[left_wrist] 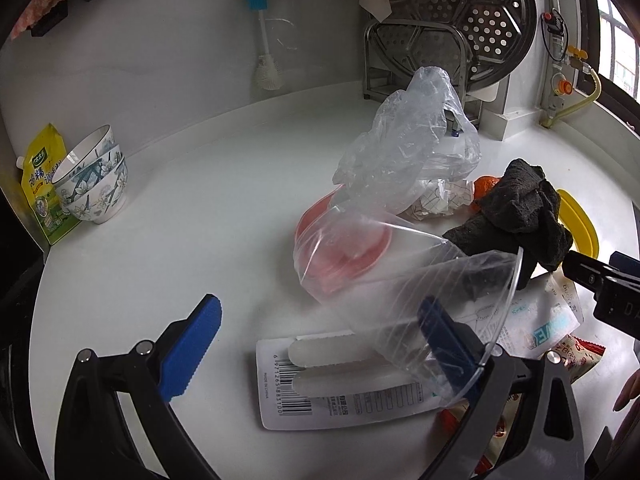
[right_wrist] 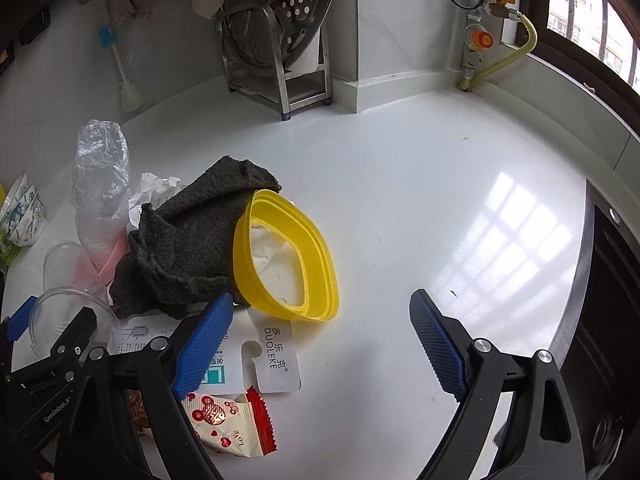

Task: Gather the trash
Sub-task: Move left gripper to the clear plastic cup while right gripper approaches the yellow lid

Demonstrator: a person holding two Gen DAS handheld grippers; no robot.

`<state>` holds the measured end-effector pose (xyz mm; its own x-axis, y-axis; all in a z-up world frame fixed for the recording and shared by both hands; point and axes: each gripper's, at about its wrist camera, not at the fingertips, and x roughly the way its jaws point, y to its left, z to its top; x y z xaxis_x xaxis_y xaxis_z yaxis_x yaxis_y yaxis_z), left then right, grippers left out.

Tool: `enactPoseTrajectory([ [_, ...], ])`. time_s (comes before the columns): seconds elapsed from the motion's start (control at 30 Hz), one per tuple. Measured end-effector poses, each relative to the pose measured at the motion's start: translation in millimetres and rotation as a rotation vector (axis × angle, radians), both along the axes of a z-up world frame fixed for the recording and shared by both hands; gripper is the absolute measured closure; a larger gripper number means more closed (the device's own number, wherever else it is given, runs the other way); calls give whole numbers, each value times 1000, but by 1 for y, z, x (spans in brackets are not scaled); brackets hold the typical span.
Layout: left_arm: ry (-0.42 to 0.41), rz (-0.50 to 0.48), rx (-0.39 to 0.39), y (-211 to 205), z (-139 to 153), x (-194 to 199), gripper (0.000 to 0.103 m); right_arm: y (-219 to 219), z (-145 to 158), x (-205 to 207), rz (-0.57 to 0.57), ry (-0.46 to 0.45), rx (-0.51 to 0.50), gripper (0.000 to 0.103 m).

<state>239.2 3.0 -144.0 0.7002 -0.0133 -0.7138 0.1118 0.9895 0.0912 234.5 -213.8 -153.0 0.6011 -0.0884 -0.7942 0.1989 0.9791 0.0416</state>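
Observation:
Trash lies on the white counter [left_wrist: 200,216]: a clear plastic cup [left_wrist: 448,312], a clear bag over a pink lid [left_wrist: 340,248], a crumpled bag [left_wrist: 404,148], crumpled paper [left_wrist: 440,200], a white barcode package [left_wrist: 328,392] and a red-and-white candy wrapper [right_wrist: 228,424]. My left gripper [left_wrist: 320,348] is open, its right finger inside the lying cup's mouth. My right gripper [right_wrist: 324,344] is open and empty, above the counter, right of a white Duoleke card [right_wrist: 276,356]. A dark cloth [right_wrist: 188,248] leans on a yellow rim [right_wrist: 288,256].
Stacked flowered bowls [left_wrist: 94,176] and a yellow pouch [left_wrist: 42,184] stand at far left. A steel rack with a perforated steamer plate [right_wrist: 280,40] and a hanging brush [left_wrist: 264,40] are at the back wall. A dark sink or stove edge [right_wrist: 600,300] is at right.

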Motion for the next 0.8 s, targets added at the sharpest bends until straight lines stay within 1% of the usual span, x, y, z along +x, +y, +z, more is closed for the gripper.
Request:
enactPoseTrajectory([
  [0.17,-4,0,1,-1,0,3,6,10,1,10,28,-20,-103,17],
  [0.27,-2,0,-3,-1,1,4,6,11,4,11,42,-31,-132,17],
  [0.4,1,-2,-8,0,1,6,6,8,5,6,50,-39,-137,17],
  [0.47,2,-3,-8,0,1,7,6,3,4,6,62,-37,-102,17],
  [0.7,6,-1,-13,-1,1,9,6,-26,0,8,-17,-8,149,17],
  [0.73,7,-1,-14,-1,1,9,6,-28,-1,10,-17,-3,170,17],
  [0.8,8,0,-16,-1,1,8,6,-27,-4,15,-11,14,170,17],
])
